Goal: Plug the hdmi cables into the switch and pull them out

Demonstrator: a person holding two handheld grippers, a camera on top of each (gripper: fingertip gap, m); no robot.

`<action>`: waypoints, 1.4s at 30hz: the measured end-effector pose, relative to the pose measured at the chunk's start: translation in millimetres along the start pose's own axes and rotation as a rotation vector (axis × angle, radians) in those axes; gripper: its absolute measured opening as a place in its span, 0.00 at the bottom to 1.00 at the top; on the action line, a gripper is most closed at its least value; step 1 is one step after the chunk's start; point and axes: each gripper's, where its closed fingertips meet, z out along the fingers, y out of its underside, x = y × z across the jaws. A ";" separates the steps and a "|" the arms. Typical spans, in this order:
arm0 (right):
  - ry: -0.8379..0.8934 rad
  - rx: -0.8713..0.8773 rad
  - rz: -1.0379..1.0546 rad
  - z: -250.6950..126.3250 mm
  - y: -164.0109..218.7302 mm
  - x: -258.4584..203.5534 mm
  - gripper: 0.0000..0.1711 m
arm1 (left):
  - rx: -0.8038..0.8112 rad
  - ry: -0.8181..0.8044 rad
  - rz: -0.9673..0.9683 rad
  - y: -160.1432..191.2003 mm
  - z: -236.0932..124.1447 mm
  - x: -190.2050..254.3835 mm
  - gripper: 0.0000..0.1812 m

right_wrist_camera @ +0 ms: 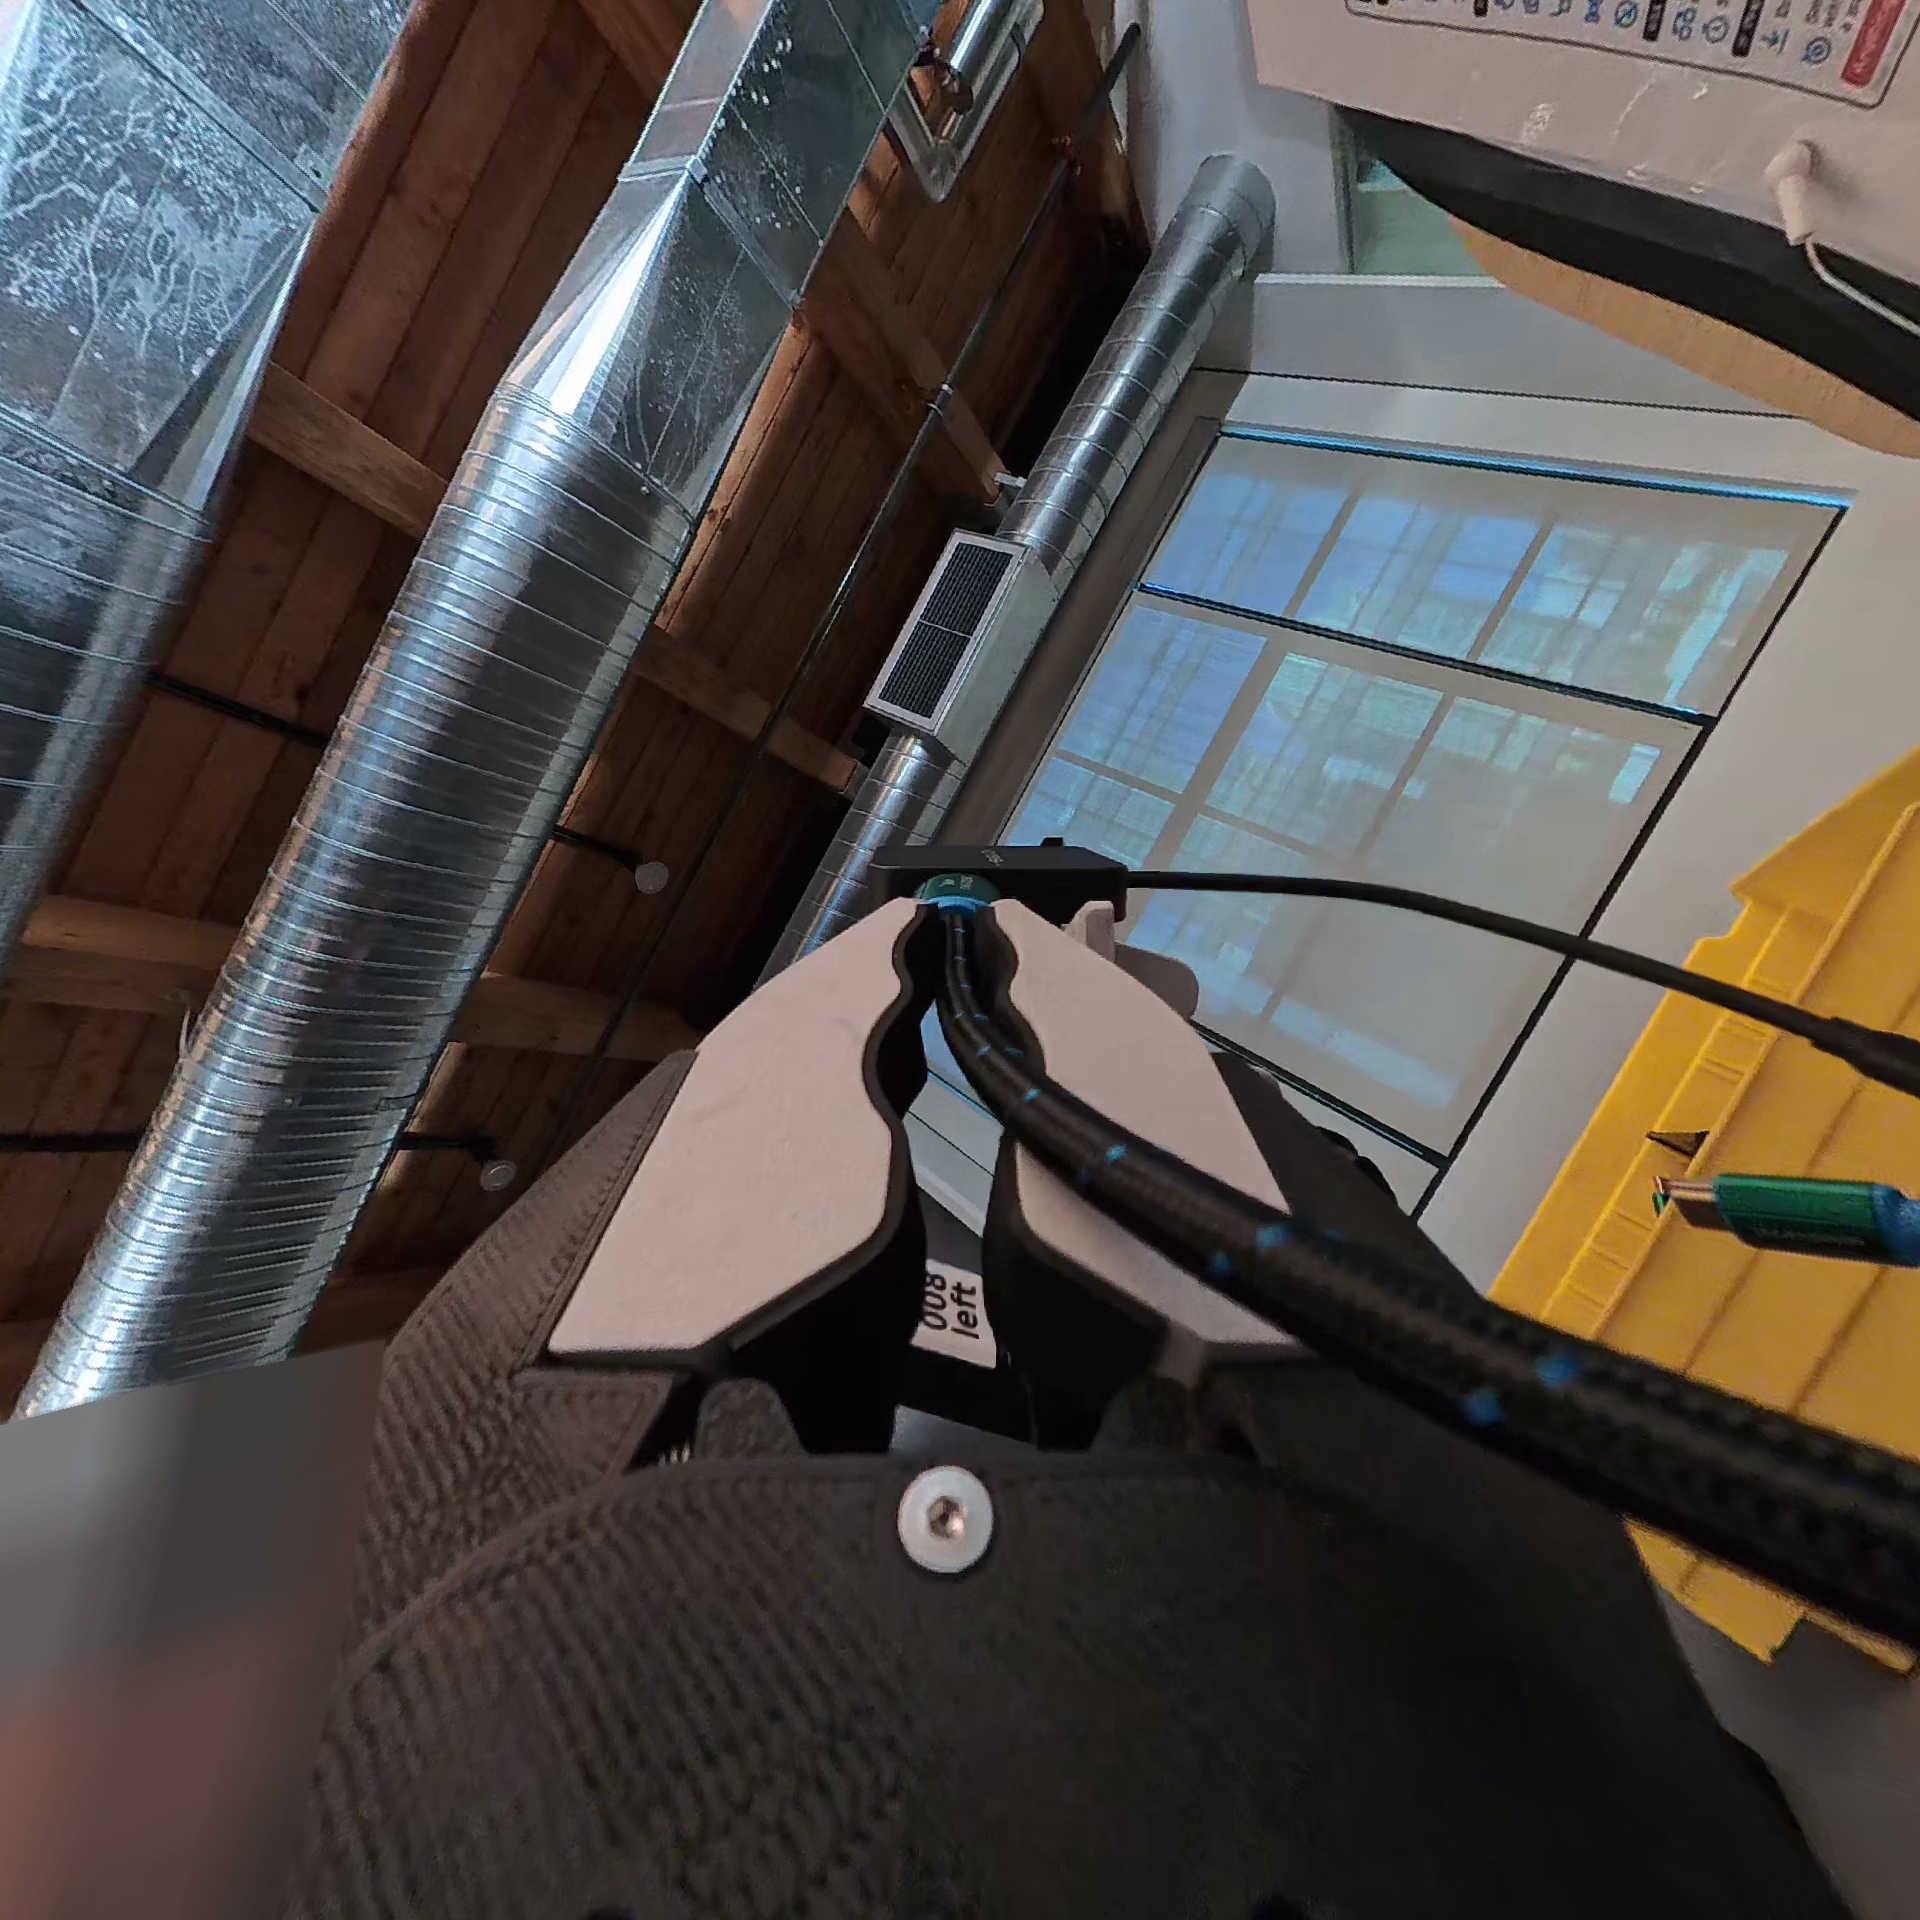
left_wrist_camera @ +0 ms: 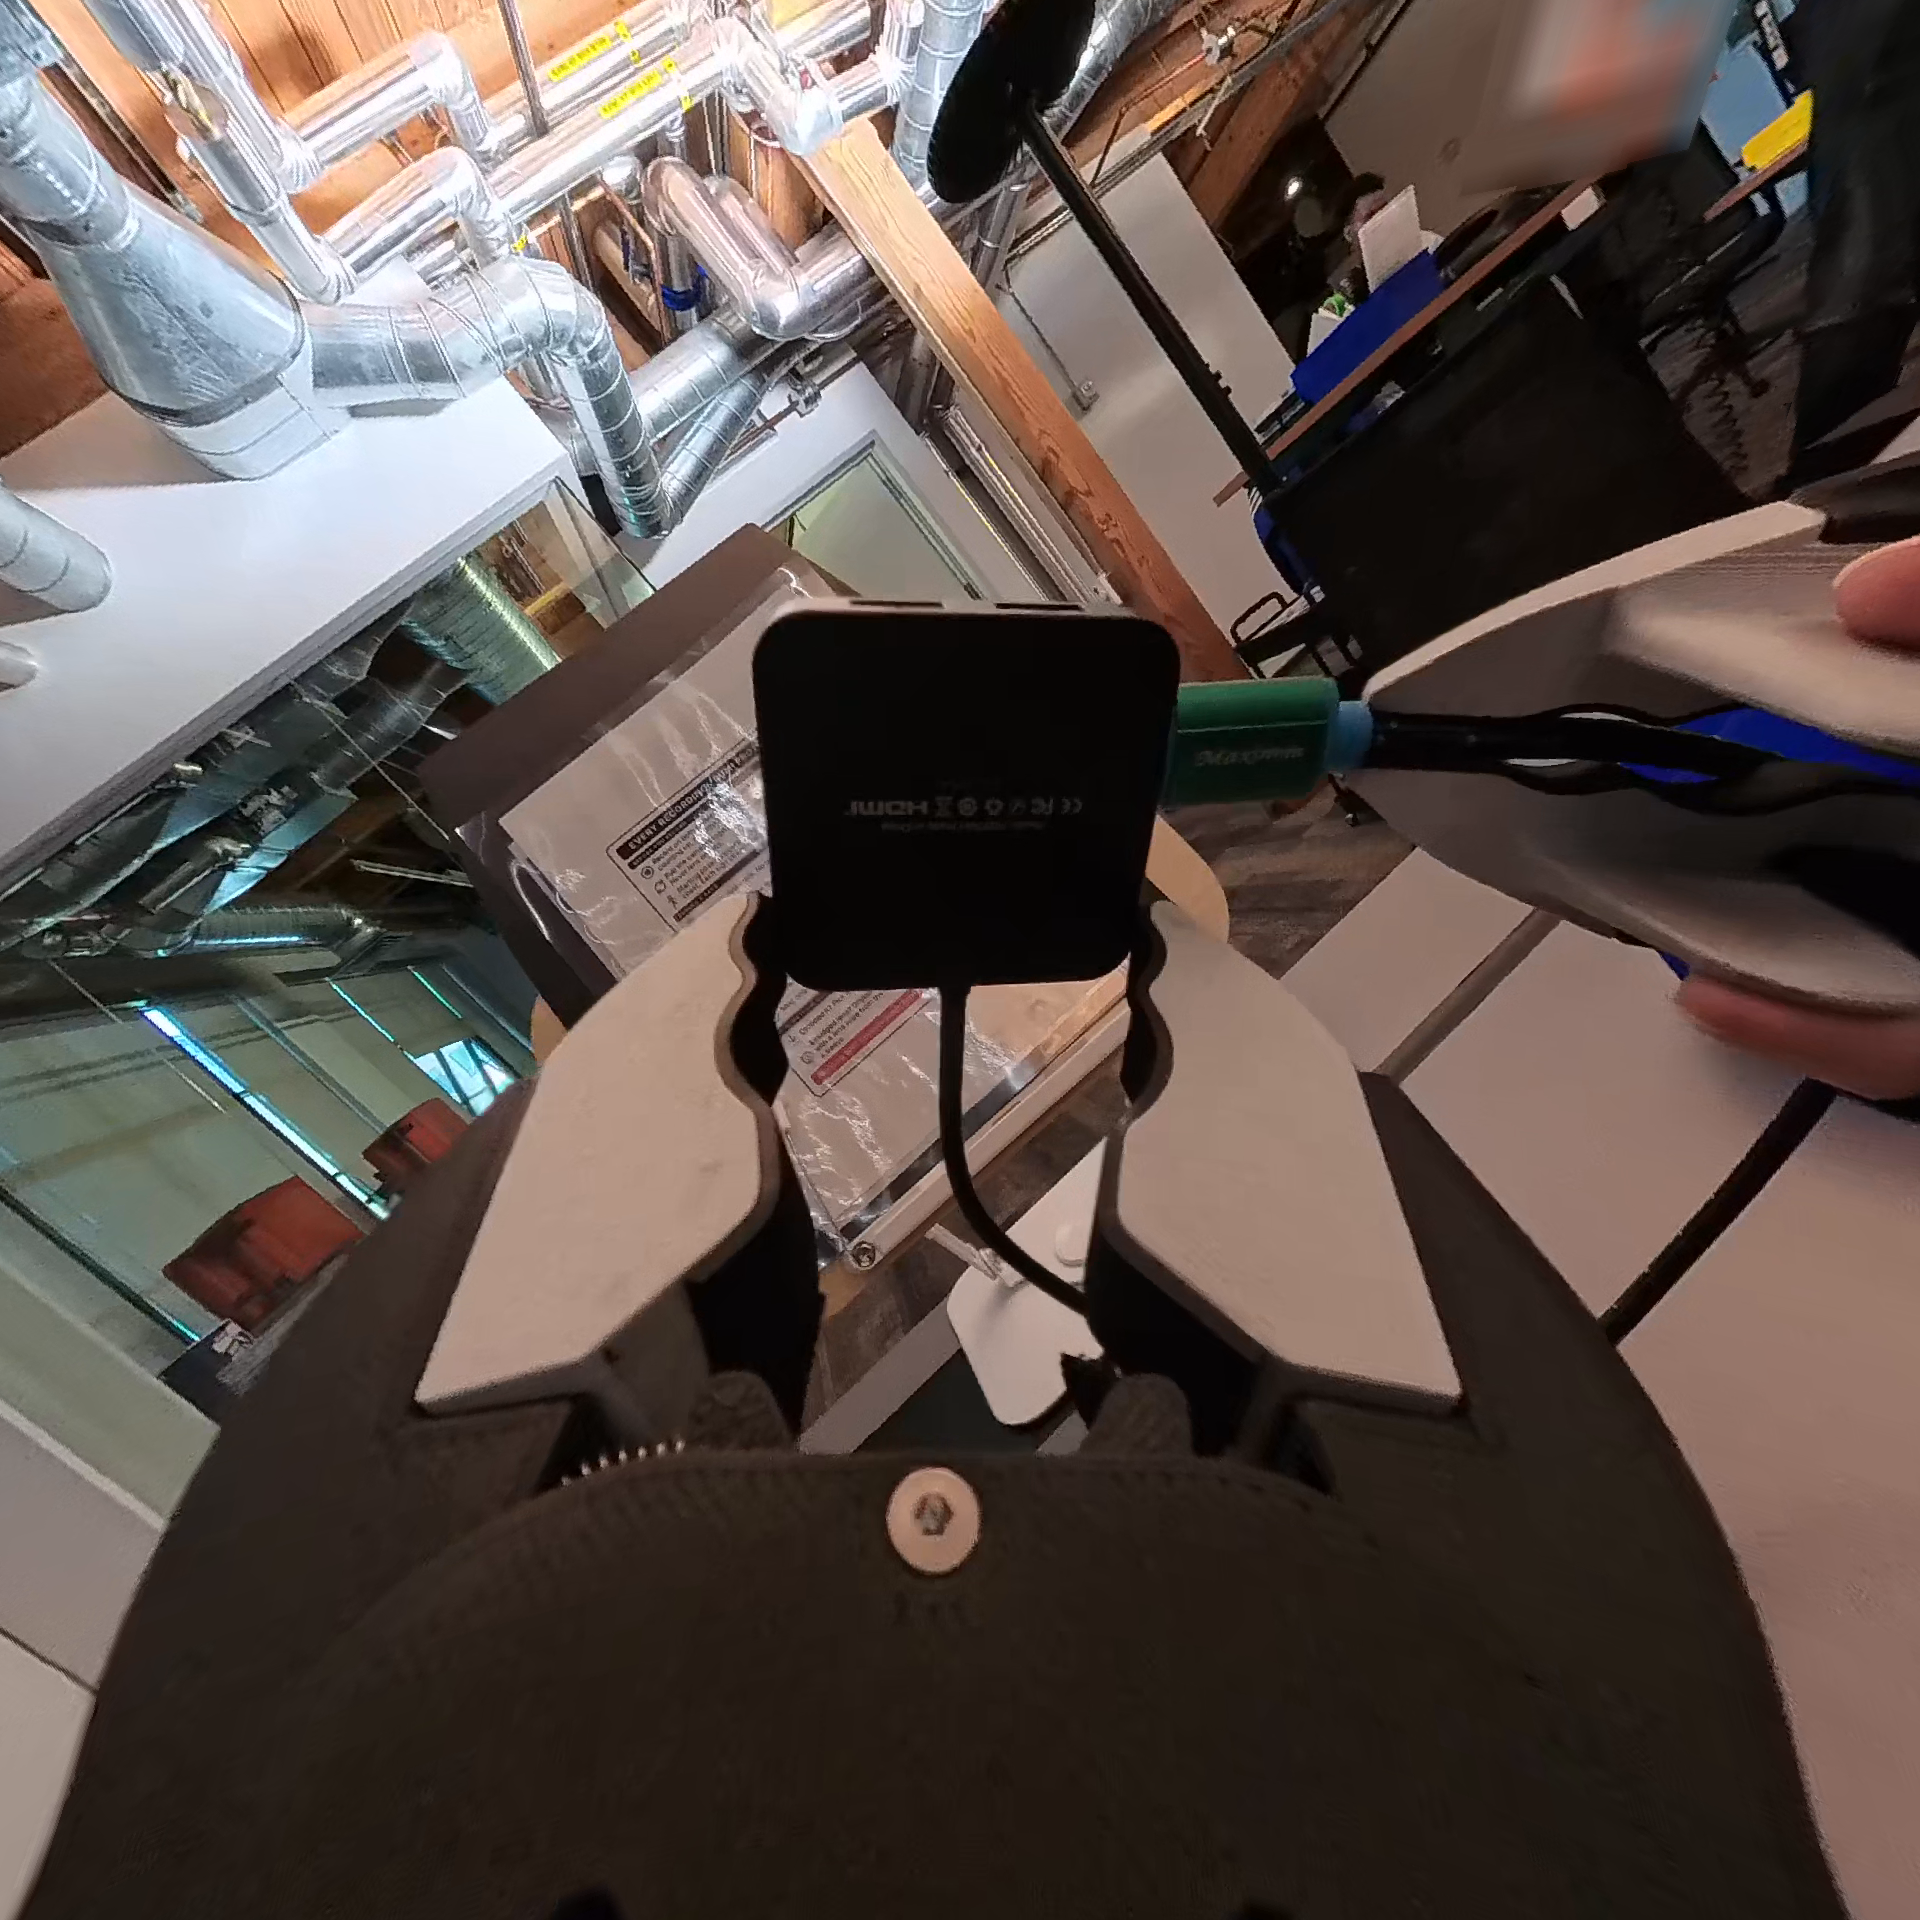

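My left gripper (left_wrist_camera: 951, 935) is shut on the lower edge of a black square HDMI switch (left_wrist_camera: 961, 800) and holds it up in the air. A green HDMI plug (left_wrist_camera: 1247, 743) sits in the switch's right side. My right gripper (left_wrist_camera: 1377, 743) comes in from the right and is shut on the braided black cable just behind that plug. In the right wrist view the right gripper (right_wrist_camera: 956, 914) pinches the cable (right_wrist_camera: 1143, 1153) right at the green plug (right_wrist_camera: 958, 888), against the switch (right_wrist_camera: 997, 868). A second green plug (right_wrist_camera: 1787, 1216) hangs free at the right.
A thin black lead (left_wrist_camera: 951, 1122) hangs from the switch's bottom edge between my left fingers. A yellow bin (right_wrist_camera: 1662, 1351) is at the right. White tables (left_wrist_camera: 1714, 1299) lie below. A black stand pole (left_wrist_camera: 1143, 291) rises behind. A person's fingers (left_wrist_camera: 1881, 597) grip the right tool.
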 end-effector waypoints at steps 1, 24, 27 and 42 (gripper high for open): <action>-0.002 0.001 0.004 -0.1 -0.3 0.3 0.05 | -0.002 0.004 -0.007 0.5 0.2 0.3 0.35; 0.101 -0.351 -0.142 3.1 0.7 3.9 0.04 | 0.058 0.750 -0.631 -23.2 -36.3 3.2 0.26; 0.095 -0.396 -0.116 3.7 10.2 7.6 0.04 | -0.019 0.769 -0.542 -5.3 -33.5 16.0 0.15; -0.027 -0.474 -0.838 9.0 17.7 -10.9 0.14 | -0.061 1.053 -1.233 -28.0 -30.4 34.6 0.07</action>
